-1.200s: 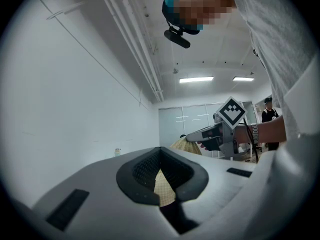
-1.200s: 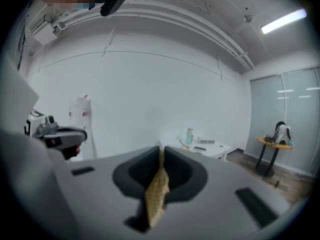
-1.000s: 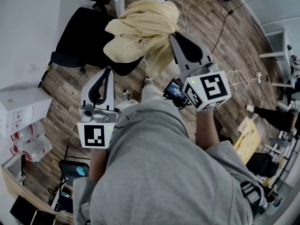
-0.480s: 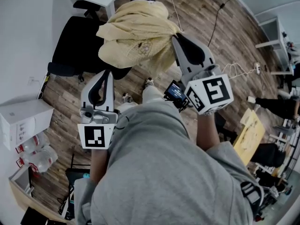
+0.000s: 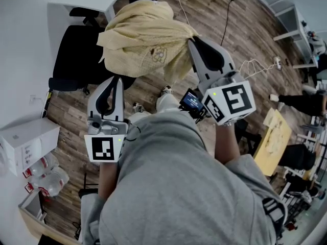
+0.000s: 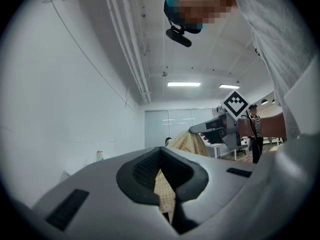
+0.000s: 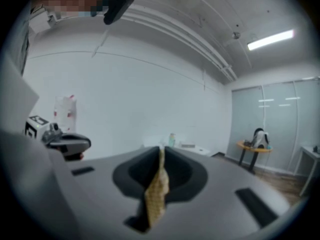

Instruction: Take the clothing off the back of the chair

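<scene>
**Head view:** A person in a grey sweatshirt (image 5: 168, 188) holds a cream garment (image 5: 143, 37) bunched in the air above and just beside a black office chair (image 5: 76, 52). It appears to have come off the chair's back, though whether a fold still brushes the chair cannot be told. The right gripper (image 5: 193, 41) is on the garment's far side from the chair. The left gripper (image 5: 117, 80) is at the hem nearest the chair. A grip at each end likely keeps the loose cloth from snagging the chair or dragging on the wood floor (image 5: 225, 19). Each gripper's cube shows only black-and-white square markers. The small motif on the cloth and the print on a white box (image 5: 28, 139), well away from the chair, are too small to read.

**Left gripper view:** The jaws are pressed together on a strip of cream checked fabric (image 6: 163, 189). The rest of the garment hangs ahead, under the other gripper.

**Right gripper view:** Here too the jaws pinch a narrow fold of the same cloth (image 7: 156, 194). No chair shows in this view, and no lettering is legible.
</scene>
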Tool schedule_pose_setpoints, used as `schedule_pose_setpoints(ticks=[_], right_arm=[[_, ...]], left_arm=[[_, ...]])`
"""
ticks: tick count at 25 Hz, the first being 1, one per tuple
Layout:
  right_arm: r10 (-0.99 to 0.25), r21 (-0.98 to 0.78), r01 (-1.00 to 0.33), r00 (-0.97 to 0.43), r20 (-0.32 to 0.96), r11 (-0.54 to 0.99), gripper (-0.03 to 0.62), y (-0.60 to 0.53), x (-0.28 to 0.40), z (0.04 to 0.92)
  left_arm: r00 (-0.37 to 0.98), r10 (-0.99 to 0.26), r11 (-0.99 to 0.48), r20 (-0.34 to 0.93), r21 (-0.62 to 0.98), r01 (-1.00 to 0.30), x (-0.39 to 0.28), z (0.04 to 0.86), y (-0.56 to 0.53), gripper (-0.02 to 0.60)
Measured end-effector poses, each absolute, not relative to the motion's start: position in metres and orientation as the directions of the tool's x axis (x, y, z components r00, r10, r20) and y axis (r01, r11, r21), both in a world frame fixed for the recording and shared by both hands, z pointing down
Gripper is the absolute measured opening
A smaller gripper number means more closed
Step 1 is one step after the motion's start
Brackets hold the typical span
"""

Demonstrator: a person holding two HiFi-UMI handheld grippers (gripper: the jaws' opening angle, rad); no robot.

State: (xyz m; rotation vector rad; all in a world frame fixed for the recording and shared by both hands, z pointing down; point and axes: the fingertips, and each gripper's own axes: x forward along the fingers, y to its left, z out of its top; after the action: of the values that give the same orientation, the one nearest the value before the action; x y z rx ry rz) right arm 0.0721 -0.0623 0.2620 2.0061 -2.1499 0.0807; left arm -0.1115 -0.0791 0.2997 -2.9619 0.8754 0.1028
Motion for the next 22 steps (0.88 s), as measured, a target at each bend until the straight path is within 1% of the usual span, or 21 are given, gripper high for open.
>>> schedule_pose_setpoints(ticks=[22], right_arm=[[-0.980,0.086,-0.996,-0.007,0.198,0.025,0.046,-0.051,0.097,0.265]], left_arm=[[0.873,-0.484,-0.874,-0.057,-0.021,-0.485,-0.083,0.301,-0.080,0.034]])
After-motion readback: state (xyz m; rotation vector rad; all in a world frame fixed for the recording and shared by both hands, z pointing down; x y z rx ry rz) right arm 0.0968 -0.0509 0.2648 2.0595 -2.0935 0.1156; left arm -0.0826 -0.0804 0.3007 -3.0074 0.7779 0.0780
